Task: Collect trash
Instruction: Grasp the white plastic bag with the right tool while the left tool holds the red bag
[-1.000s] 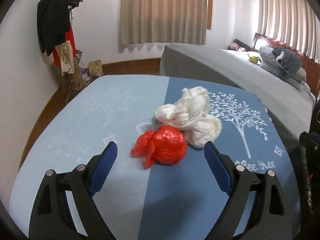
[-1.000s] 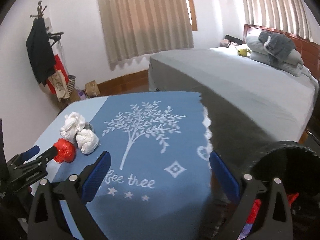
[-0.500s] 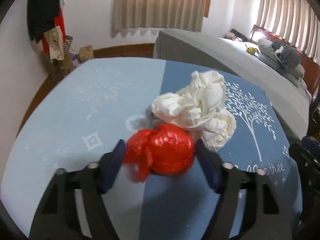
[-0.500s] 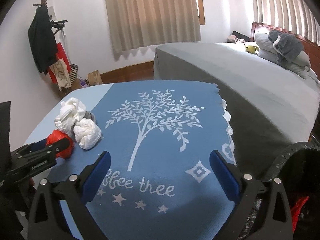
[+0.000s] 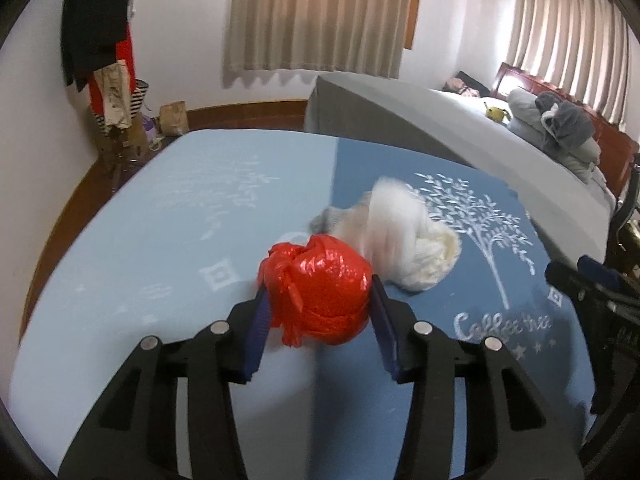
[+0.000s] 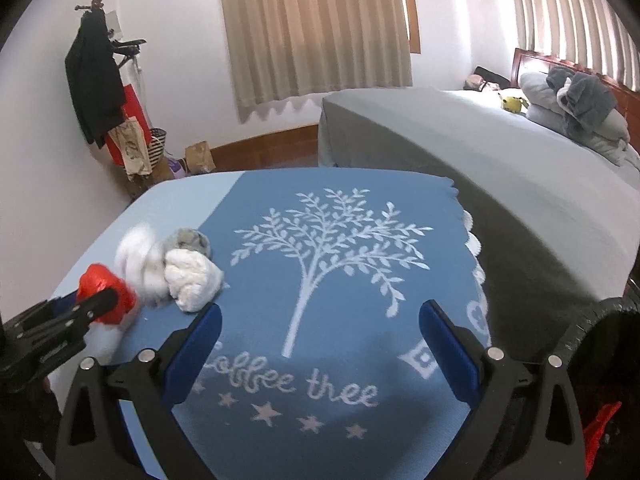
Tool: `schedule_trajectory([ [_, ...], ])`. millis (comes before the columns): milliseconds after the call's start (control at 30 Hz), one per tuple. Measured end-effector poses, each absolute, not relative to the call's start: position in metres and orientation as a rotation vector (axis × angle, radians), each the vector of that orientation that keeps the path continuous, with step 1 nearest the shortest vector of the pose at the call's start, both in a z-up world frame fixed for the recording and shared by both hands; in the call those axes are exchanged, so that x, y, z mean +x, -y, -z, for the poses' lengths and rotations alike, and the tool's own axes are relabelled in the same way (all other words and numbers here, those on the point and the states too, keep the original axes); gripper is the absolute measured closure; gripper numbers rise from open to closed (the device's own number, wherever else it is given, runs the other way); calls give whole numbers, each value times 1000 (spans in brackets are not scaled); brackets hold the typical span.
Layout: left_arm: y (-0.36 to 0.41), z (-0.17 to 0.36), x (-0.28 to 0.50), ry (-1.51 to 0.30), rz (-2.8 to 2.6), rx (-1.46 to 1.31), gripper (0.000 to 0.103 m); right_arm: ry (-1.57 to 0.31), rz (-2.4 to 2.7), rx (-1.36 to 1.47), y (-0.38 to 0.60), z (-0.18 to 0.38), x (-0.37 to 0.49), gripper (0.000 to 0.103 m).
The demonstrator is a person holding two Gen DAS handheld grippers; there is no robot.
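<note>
My left gripper (image 5: pixel 318 320) is shut on a red plastic bag ball (image 5: pixel 318 294), held just above the blue tablecloth (image 5: pixel 168 216). The ball also shows in the right wrist view (image 6: pixel 102 292), between the left gripper's fingers (image 6: pixel 92 306). Behind it lie white crumpled paper wads (image 5: pixel 404 236), one blurred, and a small grey wad (image 6: pixel 188 240). My right gripper (image 6: pixel 318 348) is open and empty over the dark blue half of the cloth (image 6: pixel 332 272), right of the wads.
A black-lined trash bin (image 6: pixel 600 380) with red trash inside stands at the table's right front. A grey bed (image 6: pixel 500 160) lies beyond the table. A coat rack (image 6: pixel 100 84) and bags stand by the far left wall.
My left gripper closed its fingers on the red bag ball and lifted it slightly. One white wad shifted and looks blurred. My right gripper drifted a little over the cloth, still open.
</note>
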State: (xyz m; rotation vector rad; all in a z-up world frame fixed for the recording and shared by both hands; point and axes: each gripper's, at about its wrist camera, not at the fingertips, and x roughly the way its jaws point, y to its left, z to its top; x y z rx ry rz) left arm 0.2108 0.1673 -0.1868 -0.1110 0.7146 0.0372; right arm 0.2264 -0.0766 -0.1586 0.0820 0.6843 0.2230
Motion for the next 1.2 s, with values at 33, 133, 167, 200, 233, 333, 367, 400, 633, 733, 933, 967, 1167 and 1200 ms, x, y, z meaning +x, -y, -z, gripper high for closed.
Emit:
schedule_trajectory([
  [33,-171,187,207,-713,-50,-109,58,-682,-228,83,74,158,227,6],
  [133,-182,187,201,-715,-82,-107,58,-681,-251,79,62,157,227,6],
  [167,-186,188,200,-718,-90,-109,58,-682,-257,75,59,157,227,6],
  [200,-189,189,199,-724,-98,-113,58,-684,-263,71,55,157,227,6],
  [233,-192,188,200,-725,-101,-116,58,-685,-269,67,52,158,227,6],
  [333,-197,189,199,-725,-112,-121,58,-689,-284,58,41,159,229,6],
  [367,-198,189,198,-724,-114,-123,58,-688,-287,58,40,159,229,6],
  [400,-201,189,198,-722,-115,-125,58,-687,-288,58,37,159,230,6],
  [633,-204,194,205,-718,-123,-123,58,-686,-301,58,24,162,245,7],
  [733,-207,197,209,-722,-128,-132,58,-686,-316,55,14,163,251,8],
  [933,-212,198,208,-720,-134,-150,58,-715,-353,16,-12,174,259,15],
  [967,-211,198,208,-722,-135,-149,59,-723,-359,10,-16,176,260,15],
  [1167,-210,198,208,-726,-133,-144,59,-780,-410,-14,-30,183,269,41],
  [1200,-210,198,209,-726,-133,-144,59,-790,-422,-11,-31,184,270,52],
])
